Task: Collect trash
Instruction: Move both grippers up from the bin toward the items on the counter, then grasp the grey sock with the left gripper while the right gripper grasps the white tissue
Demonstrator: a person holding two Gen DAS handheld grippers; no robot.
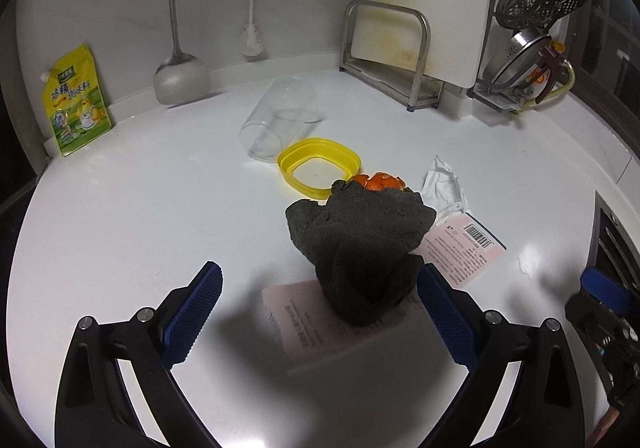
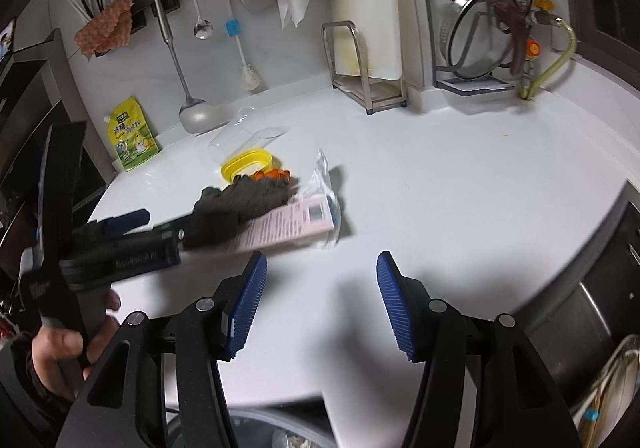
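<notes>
The trash is all bunched near the middle of the white counter: a dark grey rag sits on top of a pink printed paper, with orange peel just behind it and a crumpled white wrapper to its right. Your left gripper has its blue pads spread wide on either side of the rag's near end, and I can't see either pad actually pressing it, so nothing's gripped. Your right gripper is about half open over bare counter near the front edge, holding nothing, well apart from the pile. Behind the peel there's a yellow lid, and a clear jar lying on its side touching it. A yellow sauce pouch leans at the back left corner, and a cutting board rack stands along the back edge.
</notes>
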